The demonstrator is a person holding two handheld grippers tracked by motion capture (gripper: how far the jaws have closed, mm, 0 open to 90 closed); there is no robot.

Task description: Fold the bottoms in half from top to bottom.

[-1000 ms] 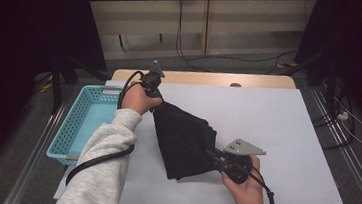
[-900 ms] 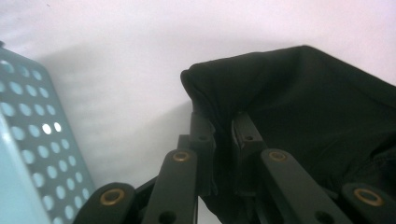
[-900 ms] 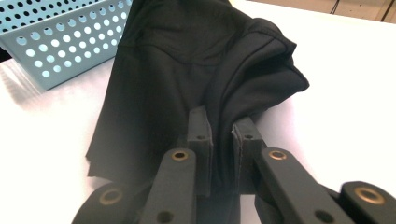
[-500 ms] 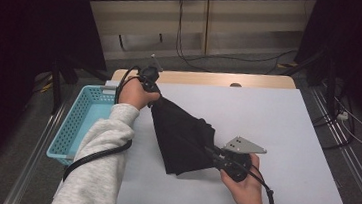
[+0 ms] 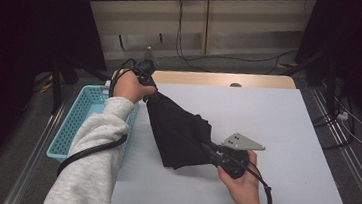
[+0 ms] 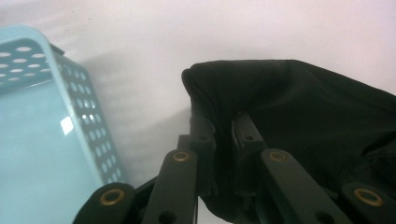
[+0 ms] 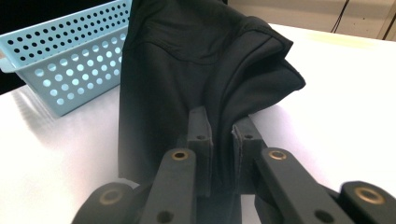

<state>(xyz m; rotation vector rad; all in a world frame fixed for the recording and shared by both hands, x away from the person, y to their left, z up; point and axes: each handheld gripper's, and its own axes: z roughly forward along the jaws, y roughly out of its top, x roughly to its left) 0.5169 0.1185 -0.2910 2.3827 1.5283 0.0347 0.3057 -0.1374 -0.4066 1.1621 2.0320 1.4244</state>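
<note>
Tools both clamped on black cloth (image 5: 178, 132): left tool (image 6: 223, 135), right tool (image 7: 223, 128), cloth stretched btwn.

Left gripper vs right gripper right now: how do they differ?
The left gripper is at the table's far left by the blue basket, holding its end of the black cloth higher; the right gripper sits near the front, low over the table. Both are shut on the cloth.

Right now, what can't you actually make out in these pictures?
- What garment the black cloth is: bunched up in every view.
- The basket floor: the sleeve covers part in the high view, the frame edge cuts it in the left gripper view.
- The right gripper pads: cloth wraps them.
</note>
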